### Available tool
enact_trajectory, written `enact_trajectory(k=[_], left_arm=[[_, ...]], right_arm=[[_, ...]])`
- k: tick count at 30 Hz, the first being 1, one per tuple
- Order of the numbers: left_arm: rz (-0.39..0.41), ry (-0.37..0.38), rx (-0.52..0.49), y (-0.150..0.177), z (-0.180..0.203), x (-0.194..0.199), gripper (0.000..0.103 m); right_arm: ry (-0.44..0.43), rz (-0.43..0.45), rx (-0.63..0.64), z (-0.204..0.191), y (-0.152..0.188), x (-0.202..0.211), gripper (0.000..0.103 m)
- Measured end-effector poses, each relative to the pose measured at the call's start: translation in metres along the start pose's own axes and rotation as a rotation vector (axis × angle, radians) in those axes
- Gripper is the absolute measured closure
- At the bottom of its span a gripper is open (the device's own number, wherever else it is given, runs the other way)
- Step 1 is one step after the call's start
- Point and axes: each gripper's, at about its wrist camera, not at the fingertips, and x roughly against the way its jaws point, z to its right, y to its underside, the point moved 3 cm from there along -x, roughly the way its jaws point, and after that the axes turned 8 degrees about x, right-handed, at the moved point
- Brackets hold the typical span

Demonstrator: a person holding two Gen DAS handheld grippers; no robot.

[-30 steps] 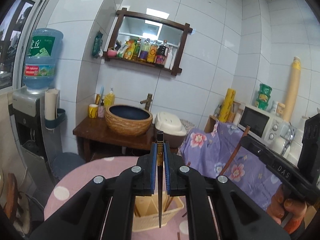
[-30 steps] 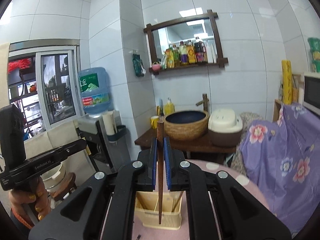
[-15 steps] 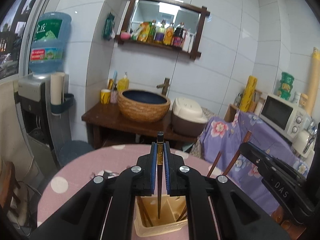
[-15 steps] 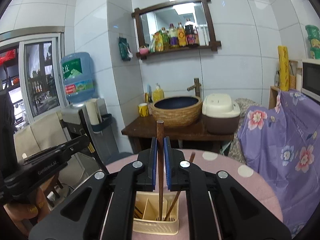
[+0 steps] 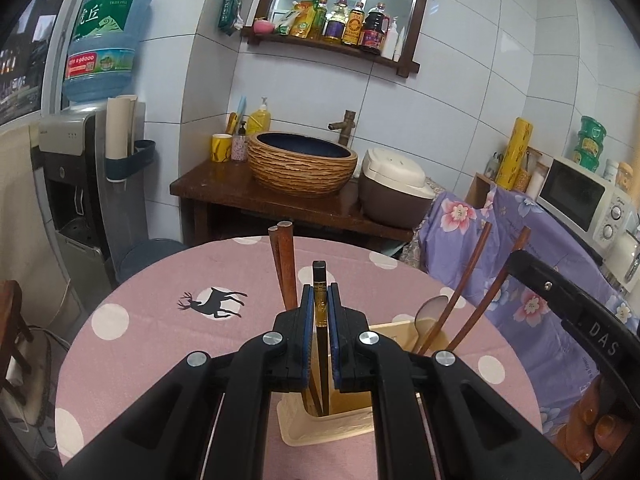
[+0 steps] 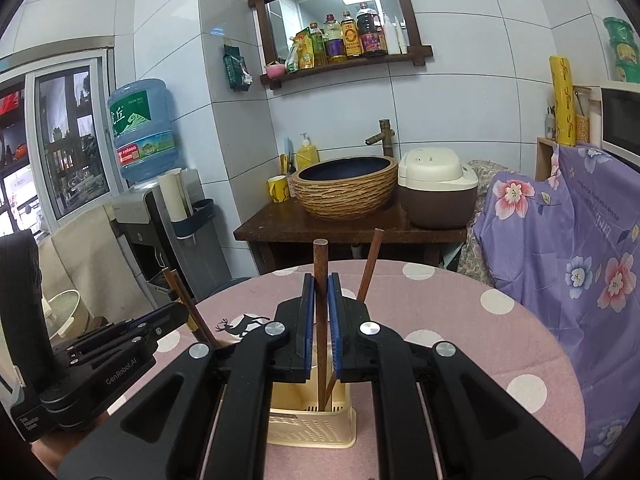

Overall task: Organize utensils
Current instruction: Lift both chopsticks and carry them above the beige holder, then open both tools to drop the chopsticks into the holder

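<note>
A cream plastic utensil holder (image 5: 352,420) (image 6: 312,420) stands on the pink dotted table (image 5: 160,320). My left gripper (image 5: 321,312) is shut on a dark chopstick (image 5: 319,280) whose lower end reaches down into the holder. My right gripper (image 6: 321,300) is shut on a brown chopstick (image 6: 320,256) that also reaches into the holder. In the left wrist view the holder holds two brown chopsticks (image 5: 282,264), a spoon (image 5: 430,312) and two more sticks (image 5: 472,272). The right gripper's body (image 5: 580,320) shows at the right there; the left gripper's body (image 6: 100,360) shows at the left in the right wrist view.
A dark wooden stand with a woven basin (image 5: 302,166) and a rice cooker (image 5: 394,190) lies beyond the table. A water dispenser (image 5: 80,160) stands at the left. A purple floral cloth (image 6: 580,260) covers furniture at the right, with a microwave (image 5: 580,196) behind.
Both grippers have come down and tilted toward the table. Both held chopsticks have sunk into the holder, which now shows closer and larger.
</note>
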Motion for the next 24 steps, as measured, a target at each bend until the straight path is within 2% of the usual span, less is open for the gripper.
enact_trajectory(k=[3, 5, 6, 7, 8, 9, 10, 12, 14, 21, 24], left_arm=[[-0.007, 0.004, -0.019, 0.000, 0.004, 0.001, 0.095], [-0.004, 0.007, -0.032, 0.002, 0.006, 0.004, 0.090], [0.002, 0.011, -0.036, 0.004, 0.006, 0.007, 0.074], [0.010, 0.017, -0.034, 0.006, 0.006, 0.011, 0.052], [0.021, 0.026, -0.028, 0.008, 0.005, 0.017, 0.045], [0.033, 0.030, -0.022, 0.012, 0.003, 0.022, 0.042], [0.040, 0.026, -0.022, 0.016, 0.002, 0.026, 0.042], [0.026, 0.016, -0.043, 0.031, -0.002, 0.034, 0.042], [0.005, 0.003, -0.047, 0.045, -0.007, 0.038, 0.041], [-0.099, -0.088, -0.036, 0.108, -0.046, 0.054, 0.042], [-0.148, -0.141, -0.003, 0.138, -0.067, 0.059, 0.050]], right_arm=[[0.003, 0.009, 0.006, 0.000, 0.002, 0.002, 0.095], [0.013, 0.025, 0.011, 0.001, 0.003, 0.006, 0.095], [0.020, 0.034, 0.013, 0.001, 0.004, 0.008, 0.092], [0.027, 0.041, 0.015, 0.002, 0.006, 0.011, 0.089], [0.034, 0.049, 0.018, 0.002, 0.008, 0.015, 0.076], [0.045, 0.062, 0.019, 0.003, 0.010, 0.021, 0.057], [0.060, 0.074, 0.021, 0.004, 0.013, 0.026, 0.052], [0.106, 0.084, 0.043, 0.003, 0.020, 0.037, 0.051], [0.143, 0.056, 0.053, 0.003, 0.032, 0.045, 0.051], [0.186, -0.162, 0.029, 0.007, 0.111, 0.059, 0.046], [0.200, -0.275, 0.006, 0.005, 0.157, 0.062, 0.046]])
